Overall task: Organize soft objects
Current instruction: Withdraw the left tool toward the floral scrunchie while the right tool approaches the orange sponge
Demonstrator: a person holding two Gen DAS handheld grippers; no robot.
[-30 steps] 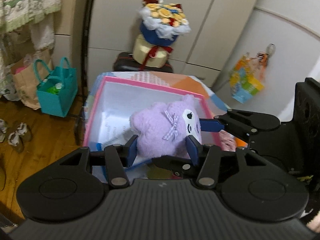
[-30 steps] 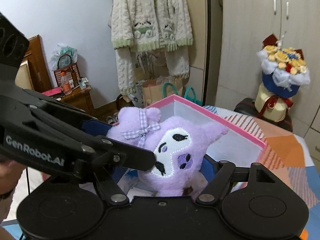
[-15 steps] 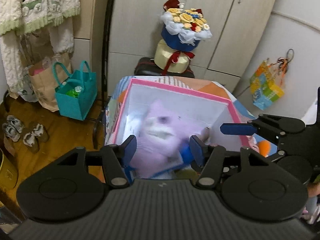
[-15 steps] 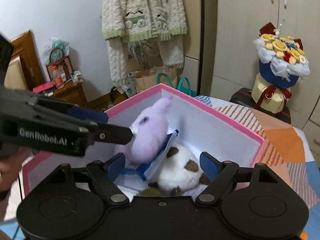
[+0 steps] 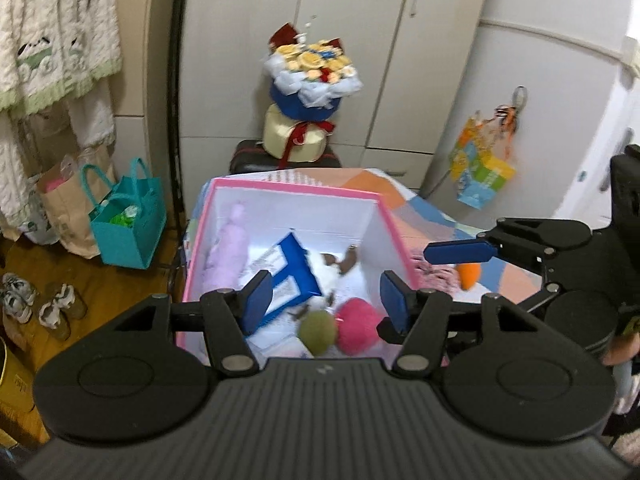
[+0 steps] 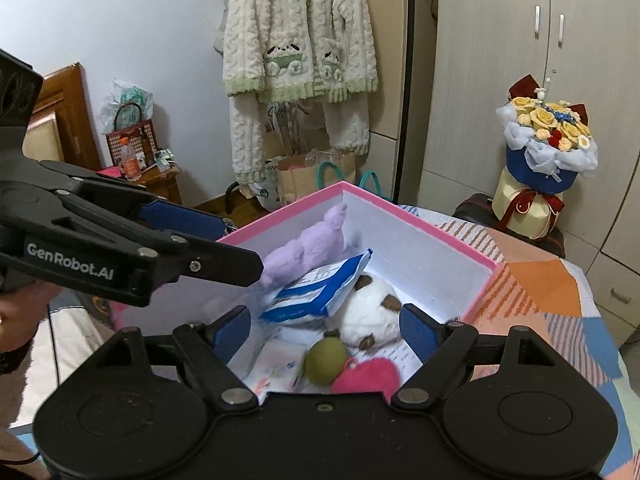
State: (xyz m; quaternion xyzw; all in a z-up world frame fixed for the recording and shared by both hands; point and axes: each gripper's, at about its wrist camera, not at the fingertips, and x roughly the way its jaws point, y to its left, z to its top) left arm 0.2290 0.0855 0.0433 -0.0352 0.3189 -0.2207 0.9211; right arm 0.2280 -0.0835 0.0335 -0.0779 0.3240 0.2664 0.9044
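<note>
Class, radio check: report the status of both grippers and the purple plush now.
Left gripper opening, fingers empty. Right gripper open, empty. Purple plush lying in pink box, against its wall. Nothing blocking.

In the box (image 6: pixel 424 236) we find the long plush (image 6: pixel 308 240) at nine o'clock, booklet (image 6: pixel 320 292) centre, round plush (image 6: pixel 372 312) at three, two balls (image 6: pixel 324 362) at six.

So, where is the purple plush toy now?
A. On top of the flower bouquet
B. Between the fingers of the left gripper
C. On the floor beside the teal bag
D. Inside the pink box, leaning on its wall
D: the purple plush lies inside the pink box, leaning against its wall, with no gripper touching it.
</note>
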